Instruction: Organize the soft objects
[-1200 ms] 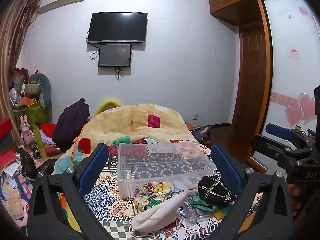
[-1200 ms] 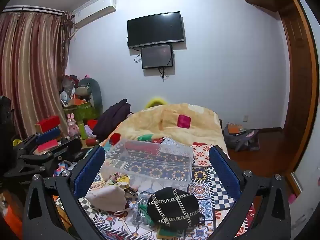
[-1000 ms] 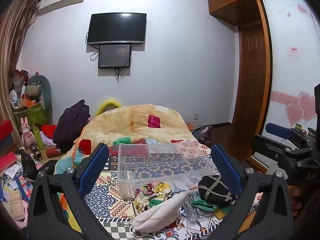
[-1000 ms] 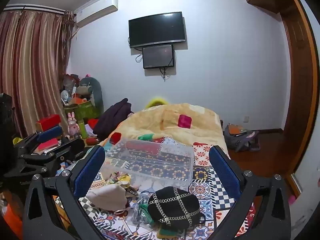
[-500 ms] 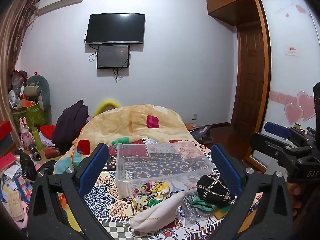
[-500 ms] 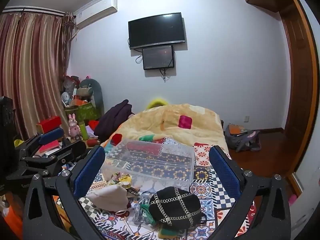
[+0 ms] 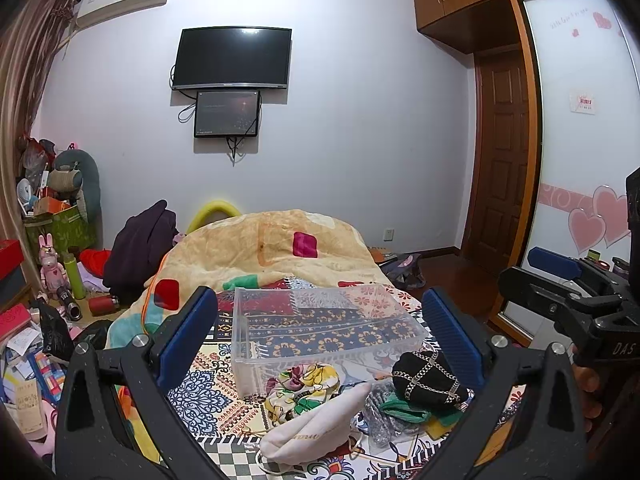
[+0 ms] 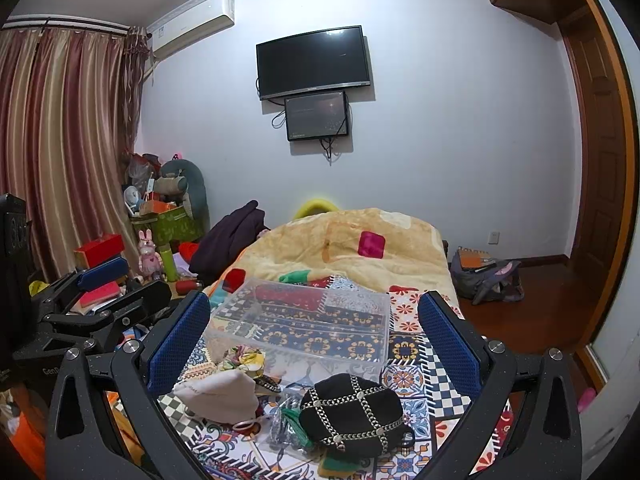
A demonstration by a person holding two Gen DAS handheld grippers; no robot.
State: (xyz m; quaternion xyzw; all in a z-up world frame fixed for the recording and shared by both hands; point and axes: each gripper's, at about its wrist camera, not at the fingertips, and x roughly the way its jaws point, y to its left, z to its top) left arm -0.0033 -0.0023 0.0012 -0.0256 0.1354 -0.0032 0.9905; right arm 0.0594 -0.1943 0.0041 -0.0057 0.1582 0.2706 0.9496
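A clear plastic bin (image 7: pixel 320 328) (image 8: pixel 308 324) sits empty on the patterned bedspread. In front of it lie a floral cloth (image 7: pixel 302 386) (image 8: pixel 242 358), a white cloth pouch (image 7: pixel 316 428) (image 8: pixel 218 396), a black hat with silver chains (image 7: pixel 428 376) (image 8: pixel 354 412) and a green item in a clear bag (image 7: pixel 396 406) (image 8: pixel 290 420). My left gripper (image 7: pixel 320 336) is open and empty, above and short of the pile. My right gripper (image 8: pixel 314 336) is open and empty, likewise held back. Each gripper shows in the other's view, the right (image 7: pixel 560 284) and the left (image 8: pixel 100 284).
A yellow quilt (image 7: pixel 272 252) is heaped at the bed's far end with dark clothing (image 7: pixel 140 240) beside it. Clutter, boxes and toys fill the floor at left (image 8: pixel 152 240). A bag (image 8: pixel 488 276) lies on the wooden floor at right. A wardrobe (image 7: pixel 580 160) stands at right.
Both views have shifted only slightly; the grippers stay open and nothing on the bed has moved.
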